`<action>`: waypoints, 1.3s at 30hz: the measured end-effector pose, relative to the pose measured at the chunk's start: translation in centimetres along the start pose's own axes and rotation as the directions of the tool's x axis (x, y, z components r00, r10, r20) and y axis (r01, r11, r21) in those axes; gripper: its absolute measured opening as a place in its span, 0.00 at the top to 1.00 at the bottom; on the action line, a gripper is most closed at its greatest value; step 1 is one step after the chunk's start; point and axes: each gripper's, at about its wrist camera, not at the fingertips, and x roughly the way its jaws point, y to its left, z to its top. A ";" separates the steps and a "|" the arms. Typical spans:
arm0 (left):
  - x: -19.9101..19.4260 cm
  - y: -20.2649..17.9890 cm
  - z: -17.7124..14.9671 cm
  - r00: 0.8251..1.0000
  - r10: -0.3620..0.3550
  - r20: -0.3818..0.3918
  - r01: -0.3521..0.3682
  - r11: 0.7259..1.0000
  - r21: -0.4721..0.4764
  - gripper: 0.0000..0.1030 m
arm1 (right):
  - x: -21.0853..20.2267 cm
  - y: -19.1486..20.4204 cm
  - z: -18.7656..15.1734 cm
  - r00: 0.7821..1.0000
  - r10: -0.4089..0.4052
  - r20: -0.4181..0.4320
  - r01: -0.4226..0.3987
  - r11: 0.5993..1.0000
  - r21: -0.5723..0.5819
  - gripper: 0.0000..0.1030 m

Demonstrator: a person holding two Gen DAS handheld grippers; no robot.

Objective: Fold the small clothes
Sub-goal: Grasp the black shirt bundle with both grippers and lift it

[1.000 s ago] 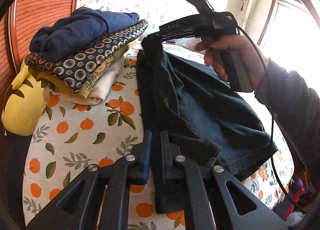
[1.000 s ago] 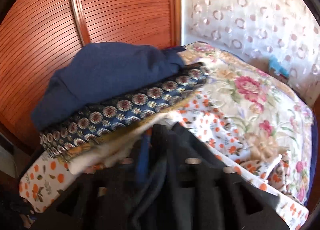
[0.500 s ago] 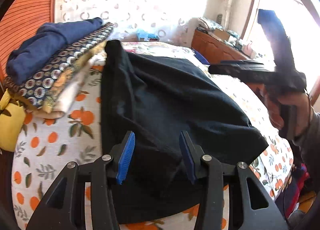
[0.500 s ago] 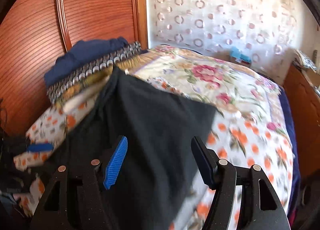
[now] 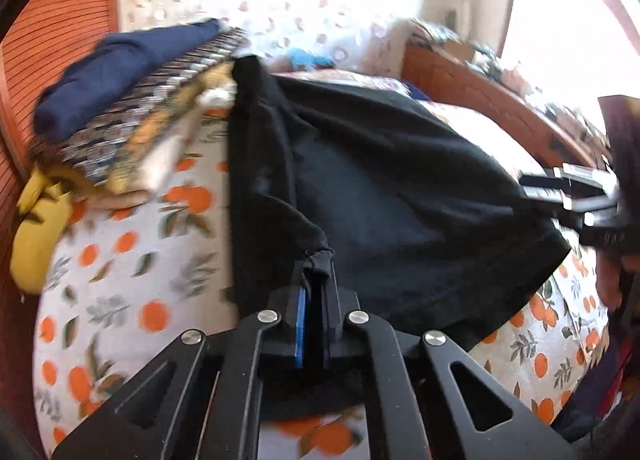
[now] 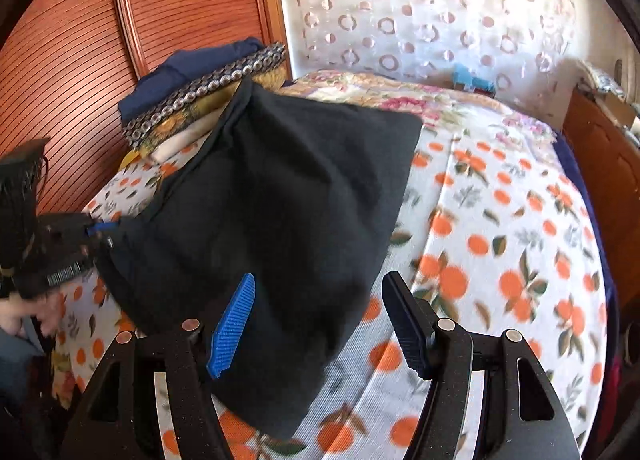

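A soft, matte black garment (image 6: pixel 276 212) lies folded on the bed (image 6: pixel 500 220), whose cover is a ribbed white cloth printed with oranges and green leaves. The garment forms a rough four-sided slab with one thick, rolled hem along its left side; in the right wrist view its long axis runs from the near edge of the bed up toward the headboard corner, where its far tip touches a stack of folded clothes (image 6: pixel 200 92). That stack shows a navy knit on top, a dark fabric patterned with small rings beneath it, then yellow and cream layers.

The left gripper (image 5: pixel 316 280) has its jaws pressed together on a bunched fold of the black garment at the hem side, blue ribbed pad showing. The right gripper (image 6: pixel 320 320) hangs above the garment's near end with its jaws spread wide, one blue ridged pad and one black, touching nothing that can be made out. No readable writing shows on the cloth; a small label on the left tool's body is too blurred to read
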 end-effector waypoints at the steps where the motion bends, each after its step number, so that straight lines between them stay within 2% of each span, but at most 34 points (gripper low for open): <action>1: -0.7 0.8 -0.3 1.000 -0.008 0.003 0.008 1.000 -0.028 0.94 | -0.1 0.2 -0.3 1.000 0.002 -0.004 -0.002 1.000 -0.002 0.34; 10: -2.3 1.9 -2.4 1.000 0.019 -0.023 -0.021 0.996 -0.087 0.93 | 0.7 -0.1 -0.9 0.998 0.016 -0.054 -0.016 1.000 0.000 0.34; 11: -2.1 1.9 -2.4 0.999 0.025 -0.032 -0.028 0.995 -0.097 0.90 | 0.8 -0.2 -1.0 0.998 0.013 -0.056 -0.013 1.000 0.006 0.34; 15: -1.7 1.9 -2.4 0.999 0.017 -0.037 -0.021 0.994 -0.111 0.62 | 0.8 -0.6 -1.2 0.998 0.008 -0.064 -0.006 1.000 0.023 0.34; 17: -1.3 1.9 -2.5 0.999 -0.006 -0.049 0.000 0.993 -0.119 0.54 | 0.8 -0.7 -1.3 0.998 0.011 -0.064 -0.009 0.999 0.035 0.34; 24: -1.2 1.0 -2.8 0.999 -0.031 -0.037 0.026 0.991 -0.128 0.54 | 0.7 -0.5 -1.7 0.997 0.035 -0.063 -0.032 0.999 0.041 0.34; 25: -1.2 1.0 -2.8 0.999 -0.028 -0.037 0.023 0.992 -0.125 0.54 | 0.7 -0.4 -1.8 0.997 0.043 -0.063 -0.040 0.999 0.037 0.40; 26: -1.2 0.9 -2.9 0.999 -0.027 -0.039 0.022 0.992 -0.123 0.63 | 0.7 -0.2 -1.9 0.997 0.057 -0.061 -0.055 0.998 0.032 0.44; 27: -1.1 0.9 -2.9 0.999 -0.022 -0.045 0.017 0.993 -0.118 0.73 | 0.6 -0.2 -1.9 0.995 0.075 -0.063 -0.073 0.997 0.032 0.54; 28: -1.1 0.9 -2.8 0.999 -0.020 -0.048 0.014 0.993 -0.114 0.78 | 0.6 -0.1 -1.9 0.993 0.094 -0.065 -0.092 0.995 0.035 0.63; 29: -1.0 1.1 -2.8 0.997 -0.045 -0.058 0.038 0.993 -0.115 0.92 | 0.5 -0.1 -1.8 0.993 0.099 -0.064 -0.097 0.995 0.028 0.67; 30: -1.1 1.2 -2.8 0.996 -0.068 -0.063 0.060 0.990 -0.124 0.93 | 0.4 0.0 -1.7 0.994 0.096 -0.061 -0.095 0.995 0.018 0.79; 31: -1.3 1.3 -2.8 0.995 -0.084 -0.058 0.075 0.988 -0.135 0.94 | 0.3 0.0 -1.5 0.994 0.096 -0.058 -0.096 0.995 0.010 0.83; 35: -3.1 1.1 -1.2 0.990 -0.138 -0.003 0.137 0.983 -0.121 0.95 | -0.9 -0.9 0.0 0.988 0.149 -0.027 -0.149 0.989 0.022 0.87; 39: -4.7 0.9 2.5 0.986 -0.149 0.071 0.154 0.985 -0.082 0.95 | -2.4 -2.7 3.2 0.980 0.194 0.034 -0.195 0.980 0.030 0.87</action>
